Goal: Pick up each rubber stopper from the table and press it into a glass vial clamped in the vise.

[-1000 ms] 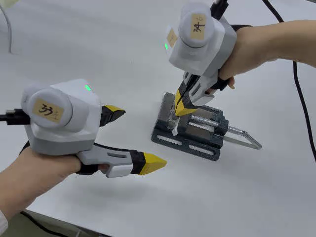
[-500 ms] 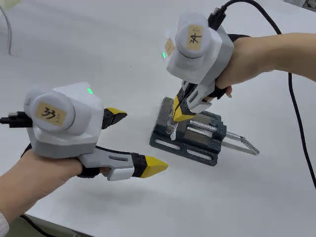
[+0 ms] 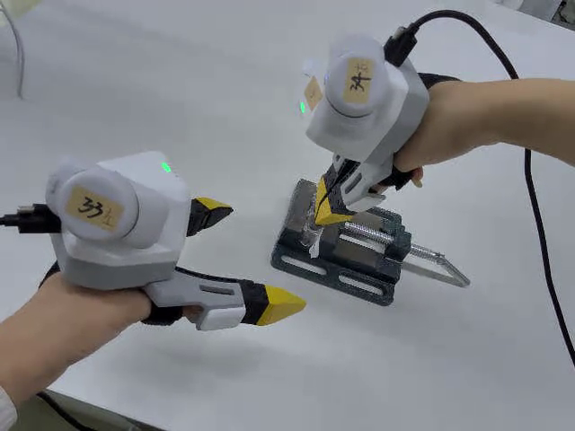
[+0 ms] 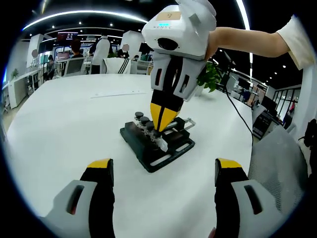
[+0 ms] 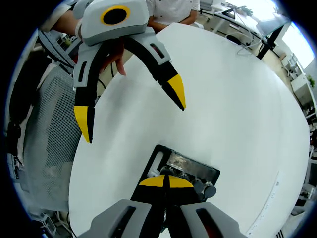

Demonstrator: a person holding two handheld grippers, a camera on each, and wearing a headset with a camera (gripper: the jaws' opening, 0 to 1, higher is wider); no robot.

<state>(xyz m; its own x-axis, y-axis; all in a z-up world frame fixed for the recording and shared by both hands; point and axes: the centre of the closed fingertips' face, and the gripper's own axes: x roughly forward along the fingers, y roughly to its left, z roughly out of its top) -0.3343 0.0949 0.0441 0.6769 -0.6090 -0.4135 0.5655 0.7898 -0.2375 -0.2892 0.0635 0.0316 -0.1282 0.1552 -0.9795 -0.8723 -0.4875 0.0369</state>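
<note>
Hiding whatever lies beneath them, the yellow tips of the right gripper [image 3: 327, 215] point down, pressed together, onto the end of the row of glass vials [image 4: 146, 123] clamped in the vise [image 3: 359, 260]. It is the end nearest the left gripper [image 3: 250, 258]. Whether a rubber stopper sits between or under those tips cannot be made out. In the left gripper view the vials farther along the row carry dark tops, too small to tell more.

The white table [image 3: 180, 81] bears the vise, and beyond its far edge lies an open office with ceiling lights [image 4: 84, 14] and people [image 4: 101, 52] standing at the back. A mesh chair [image 5: 49, 124] stands beside the table, and a potted plant [image 4: 210, 79] shows behind the right gripper.

The left gripper hovers above the table, apart from the vise, its jaws spread wide. A black cable [image 3: 530, 180] runs from the right gripper across the table. The vise's screw handle [image 3: 436, 262] juts out on the side away from the left gripper.
</note>
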